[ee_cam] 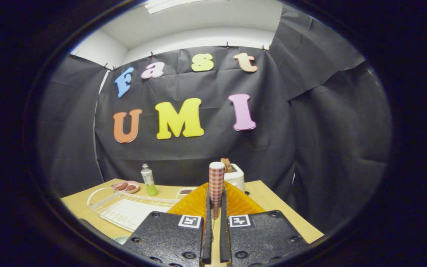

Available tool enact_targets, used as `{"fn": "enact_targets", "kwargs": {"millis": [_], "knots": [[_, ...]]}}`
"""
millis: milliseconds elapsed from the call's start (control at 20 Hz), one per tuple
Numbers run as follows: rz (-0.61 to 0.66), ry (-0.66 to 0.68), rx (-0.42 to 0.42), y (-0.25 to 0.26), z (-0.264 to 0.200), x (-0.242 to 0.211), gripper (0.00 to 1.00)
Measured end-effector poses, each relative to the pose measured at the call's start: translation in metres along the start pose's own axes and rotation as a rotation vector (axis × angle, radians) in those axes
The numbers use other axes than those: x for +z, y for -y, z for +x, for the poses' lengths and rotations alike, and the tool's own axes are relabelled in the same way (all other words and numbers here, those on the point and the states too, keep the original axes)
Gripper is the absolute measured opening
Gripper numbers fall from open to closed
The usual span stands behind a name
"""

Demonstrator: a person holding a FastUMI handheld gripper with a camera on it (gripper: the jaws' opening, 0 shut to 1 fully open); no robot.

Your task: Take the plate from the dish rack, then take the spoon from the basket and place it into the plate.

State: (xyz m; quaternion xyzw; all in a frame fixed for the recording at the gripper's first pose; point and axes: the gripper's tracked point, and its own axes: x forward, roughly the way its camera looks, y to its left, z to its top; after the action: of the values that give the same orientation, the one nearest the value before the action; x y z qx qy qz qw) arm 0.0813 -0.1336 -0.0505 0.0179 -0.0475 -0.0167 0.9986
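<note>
The gripper (216, 218) clamps the red-checked spoon handle (216, 183) upright at lower centre, over the ribbed amber plate (195, 204); white wire dish rack (132, 207) at lower left.

No readable words, brands or numbers on any object. Tongs (215, 217): each black finger block carries one square black-and-white coded marker, at 11 and 1 o'clock from the finger gap; patterns only, no letters. Green-and-white bottle (148, 180) on desk (272, 207), 10 o'clock beyond tongs: label too small to read.
</note>
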Motion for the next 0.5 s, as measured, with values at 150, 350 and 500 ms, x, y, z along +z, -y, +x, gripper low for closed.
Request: {"fn": "enact_targets", "kwargs": {"millis": [150, 350, 500], "knots": [[-0.021, -0.017, 0.065, -0.051, -0.019, -0.015, 0.14], [0.000, -0.040, 0.125, -0.120, -0.043, -0.044, 0.14], [0.014, -0.070, 0.174, -0.167, -0.054, -0.064, 0.14]]}}
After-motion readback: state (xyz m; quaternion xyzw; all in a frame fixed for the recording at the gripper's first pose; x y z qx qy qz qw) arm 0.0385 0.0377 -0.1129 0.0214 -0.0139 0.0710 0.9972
